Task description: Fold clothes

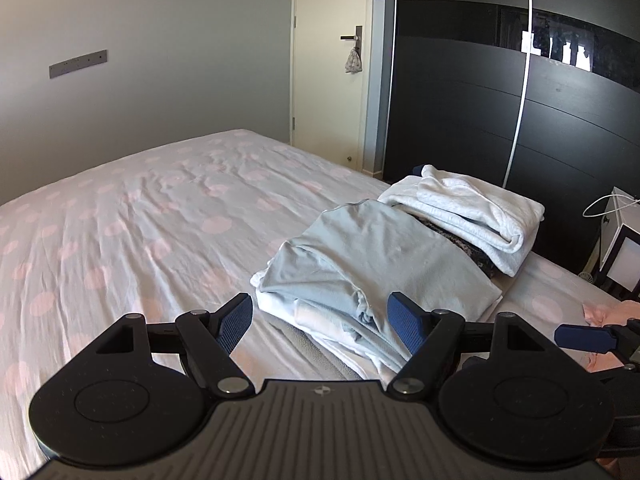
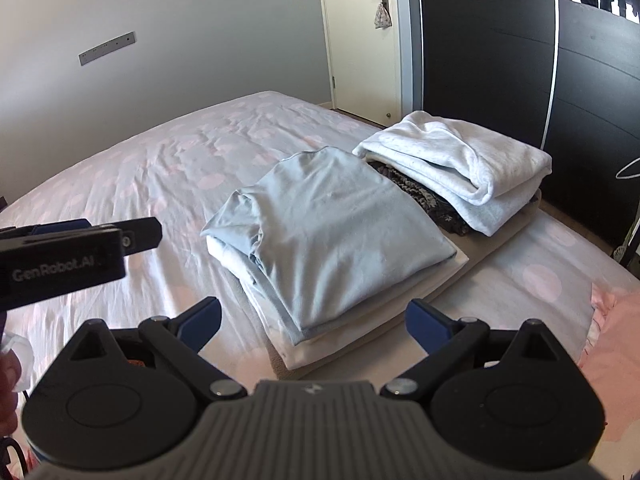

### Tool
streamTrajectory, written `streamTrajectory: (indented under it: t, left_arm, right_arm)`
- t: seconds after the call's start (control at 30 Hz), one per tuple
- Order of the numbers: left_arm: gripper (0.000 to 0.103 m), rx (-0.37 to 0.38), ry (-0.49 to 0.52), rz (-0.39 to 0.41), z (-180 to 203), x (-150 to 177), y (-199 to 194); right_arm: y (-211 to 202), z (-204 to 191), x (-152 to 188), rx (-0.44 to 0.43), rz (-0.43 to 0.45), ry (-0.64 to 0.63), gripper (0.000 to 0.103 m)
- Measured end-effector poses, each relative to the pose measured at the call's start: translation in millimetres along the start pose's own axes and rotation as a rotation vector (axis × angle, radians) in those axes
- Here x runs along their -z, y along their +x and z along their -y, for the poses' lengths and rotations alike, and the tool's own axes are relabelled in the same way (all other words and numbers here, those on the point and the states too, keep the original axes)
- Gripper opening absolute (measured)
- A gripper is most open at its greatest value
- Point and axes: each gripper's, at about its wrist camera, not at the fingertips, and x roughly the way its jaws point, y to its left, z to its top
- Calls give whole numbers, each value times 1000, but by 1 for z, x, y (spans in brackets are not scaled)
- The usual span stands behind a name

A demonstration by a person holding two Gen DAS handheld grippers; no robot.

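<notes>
Pale grey walls, a cream door [image 1: 326, 60] and a tall black wardrobe [image 1: 520, 92] close off the far side of a bedroom, and a bed [image 1: 120, 216] in a white sheet dotted with pink circles fills the near ground. On the right part of the bed sit two stacks of folded clothes side by side: nearer, a light blue folded shirt [image 2: 332, 228] lies on top of white folded pieces and a beige layer; farther right, a white folded garment [image 2: 460, 156] rests on a dark patterned one [image 2: 424, 196]. The left gripper [image 1: 320, 322] hangs just in front of the near edge of the blue shirt's stack, its blue-padded jaws spread wide and gripping nothing. The right gripper [image 2: 314, 320] is likewise wide open and empty, hovering at the near edge of the same stack. Pink fabric [image 2: 616, 344] lies loose on the bed at the near right, apart from both stacks.
</notes>
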Motion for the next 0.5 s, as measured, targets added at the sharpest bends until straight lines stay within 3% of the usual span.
streamTrajectory:
  t: [0.5]
  left_arm:
    - [74, 22, -25, -7, -3, 2, -3]
  right_arm:
    - [-1, -6, 3, -21, -6, -15, 99]
